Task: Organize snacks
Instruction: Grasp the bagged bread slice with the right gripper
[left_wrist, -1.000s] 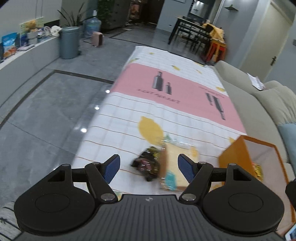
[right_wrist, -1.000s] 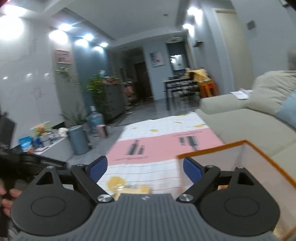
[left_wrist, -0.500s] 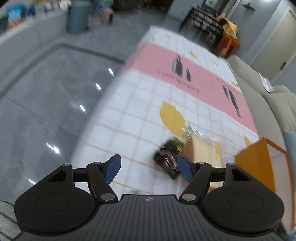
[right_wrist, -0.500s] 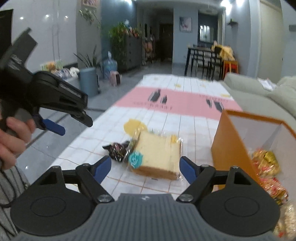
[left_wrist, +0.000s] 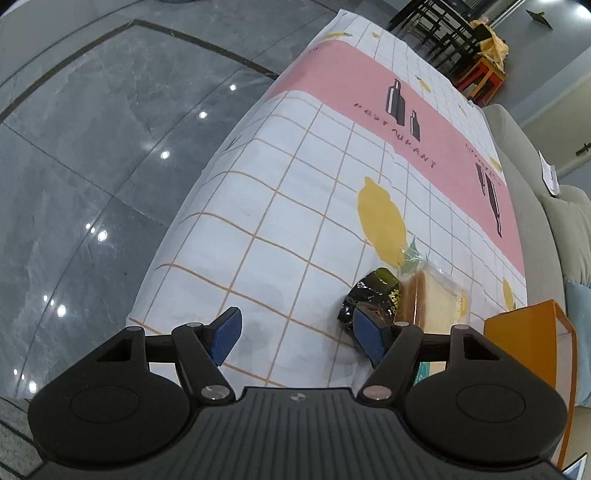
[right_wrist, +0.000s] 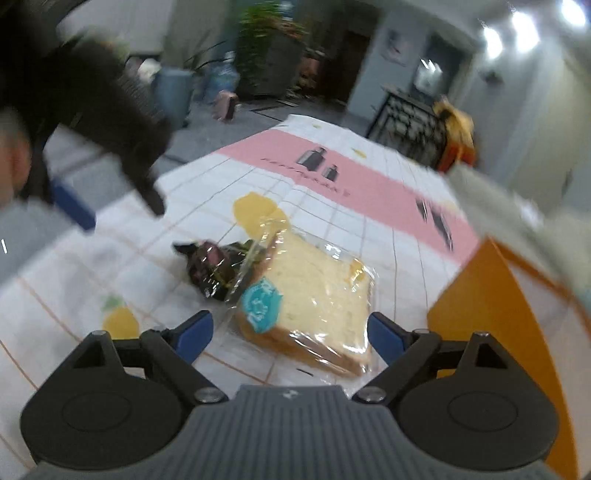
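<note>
1. We take the wrapped bread (right_wrist: 310, 291) as our landmark: it lies flat on the table (left_wrist: 295, 206), on the checked cloth, with a teal sticker on its near corner
2. We see a dark candy wrapper (right_wrist: 212, 267) touching the bread's left edge; in the left wrist view that wrapper (left_wrist: 369, 299) sits just ahead of the gripper's right finger, with the bread (left_wrist: 432, 299) beyond it
3. Our right gripper (right_wrist: 290, 330) hangs over the bread's near edge, fingers spread wide on either side of it and gripping nothing
4. Our left gripper (left_wrist: 297, 334) is left of the bread, over bare cloth, also spread wide and empty; its right finger overlaps the wrapper in view, and we cannot tell if they touch
5. The orange box (right_wrist: 491, 317) stands just right of the bread, apart from it; we see its near corner (left_wrist: 524, 339) from the left wrist too
6. The right wrist view is blurred, with the left gripper (right_wrist: 79, 212) up and left of the bread
</note>
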